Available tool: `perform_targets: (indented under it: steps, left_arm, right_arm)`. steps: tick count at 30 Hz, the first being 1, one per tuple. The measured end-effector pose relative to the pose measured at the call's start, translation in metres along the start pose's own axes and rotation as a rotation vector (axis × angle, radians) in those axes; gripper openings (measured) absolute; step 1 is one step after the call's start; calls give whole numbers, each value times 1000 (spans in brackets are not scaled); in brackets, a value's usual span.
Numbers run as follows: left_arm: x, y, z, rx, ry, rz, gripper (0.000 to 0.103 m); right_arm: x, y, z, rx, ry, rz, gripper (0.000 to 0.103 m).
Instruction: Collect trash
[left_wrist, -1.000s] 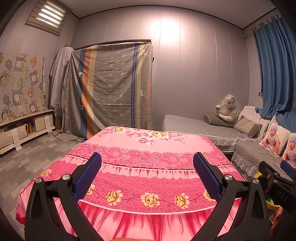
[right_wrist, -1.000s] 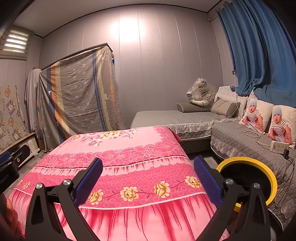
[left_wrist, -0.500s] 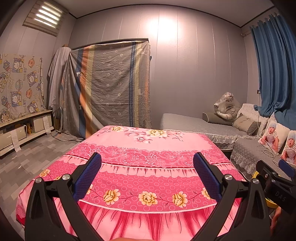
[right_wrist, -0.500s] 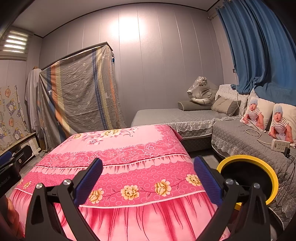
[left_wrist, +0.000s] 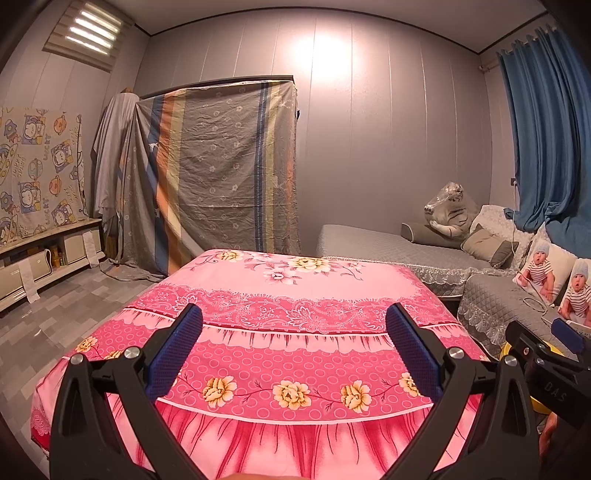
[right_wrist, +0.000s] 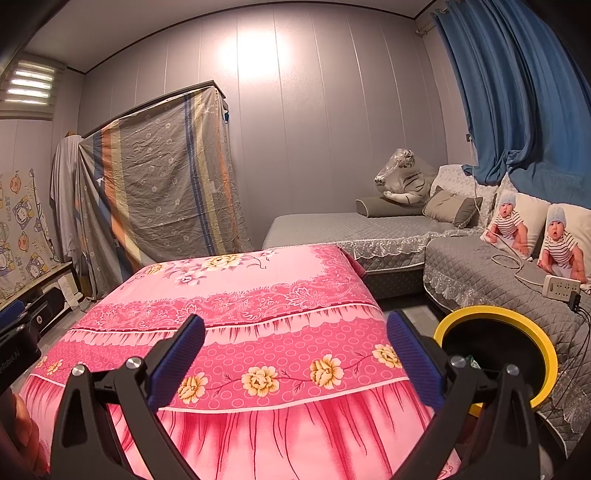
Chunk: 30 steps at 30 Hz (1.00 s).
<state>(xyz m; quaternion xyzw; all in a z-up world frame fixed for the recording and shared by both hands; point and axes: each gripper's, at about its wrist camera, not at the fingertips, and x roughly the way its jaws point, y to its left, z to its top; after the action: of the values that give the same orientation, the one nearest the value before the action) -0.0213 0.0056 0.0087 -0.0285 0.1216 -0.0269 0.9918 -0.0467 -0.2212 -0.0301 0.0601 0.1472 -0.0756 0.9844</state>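
Left gripper (left_wrist: 293, 347) and right gripper (right_wrist: 295, 350) both hover with blue-padded fingers spread wide, nothing between them, over the near edge of the bench draped in a pink floral cloth (right_wrist: 236, 291). No trash visible on the cloth. Round black bin with a yellow rim (right_wrist: 546, 347) sits right of the bench, beside the grey quilted sofa (right_wrist: 476, 273); its inside is dark, partly blocked by the right gripper, contents unclear. In the left view only a sliver of yellow rim (left_wrist: 504, 352) shows.

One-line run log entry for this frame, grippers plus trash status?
left gripper: open, empty | right gripper: open, empty | pink floral cloth: no trash seen on top | yellow-rimmed bin: right of table
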Motion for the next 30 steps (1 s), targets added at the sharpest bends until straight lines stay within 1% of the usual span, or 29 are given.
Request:
perform_targets:
  steps: [30]
  left_arm:
    - [4, -9, -4, 9, 19, -15, 95]
  right_arm:
    - [4, -1, -7, 6, 13, 5, 95]
